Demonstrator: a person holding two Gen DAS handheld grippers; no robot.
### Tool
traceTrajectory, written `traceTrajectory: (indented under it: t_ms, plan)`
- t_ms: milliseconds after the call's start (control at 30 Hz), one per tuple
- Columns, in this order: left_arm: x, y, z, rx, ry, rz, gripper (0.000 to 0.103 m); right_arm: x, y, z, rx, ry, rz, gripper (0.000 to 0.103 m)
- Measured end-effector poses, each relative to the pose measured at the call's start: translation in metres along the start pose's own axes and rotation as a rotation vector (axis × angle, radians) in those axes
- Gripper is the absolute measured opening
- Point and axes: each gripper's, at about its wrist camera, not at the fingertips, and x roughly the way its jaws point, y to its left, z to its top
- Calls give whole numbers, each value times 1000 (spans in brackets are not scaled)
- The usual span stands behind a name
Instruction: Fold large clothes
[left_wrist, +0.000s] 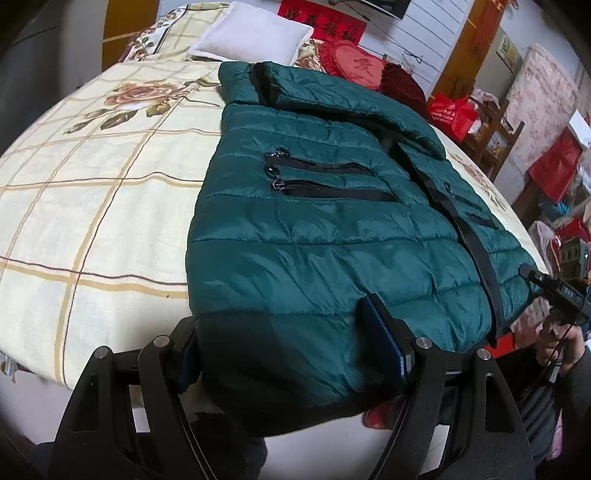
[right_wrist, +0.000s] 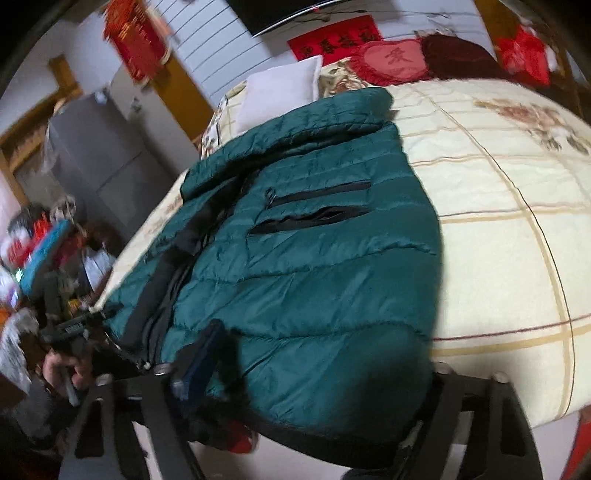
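The jacket (left_wrist: 314, 229), a green quilted garment, lies flat and front-up on the bed (left_wrist: 92, 206). Its long axis runs from the hem at the bottom of each frame to the collar (left_wrist: 266, 77) in the upper middle, directly away from both grippers. The hem overhangs the near bed edge.

**Left gripper** (left_wrist: 280, 321): jaws spread wide and clamping nothing. The hem passes between them, on the panel at picture-left of the black zip placket (left_wrist: 476, 251).

**Right gripper** (right_wrist: 321, 350): judged spread as well, straddling the hem. One blue-padded finger (right_wrist: 203, 350) shows. The other is covered by fabric, so contact on that side cannot be confirmed.

**Governing relation:** both grippers sit at the hem end and neither is clearly nearer. The likely fold carries the hem forward along the long axis toward the collar, which calls for both to close on the hem and travel together.

**Limits of view:**
- The right wrist view is motion-blurred, and its edges are unreliable.
- The hem's underside and the fabric hanging below the bed edge are in shadow.
- The sleeves appear to be folded across near the collar, but their exact lay is unclear.
- Each gripper shows only small and side-on in the other's view, at the jacket's outer hem corner.
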Motion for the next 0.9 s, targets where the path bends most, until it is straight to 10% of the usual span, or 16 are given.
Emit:
traceTrajectory:
  t_ms: [133, 600, 767, 900]
  plan:
    - [0, -3, -4, 21, -18, 25, 77, -3, -21, 1, 127, -16, 45, 49]
    - [0, -1, -2, 16, -5, 18, 77, -9, -21, -8, 152, -22, 67, 49]
    - [-6, 3, -1, 4, -24, 24, 30, 0, -8, -5, 29, -25, 12, 36]
    - [-12, 1, -4, 22, -38, 29, 21, -4, -8, -4, 30, -47, 24, 22]
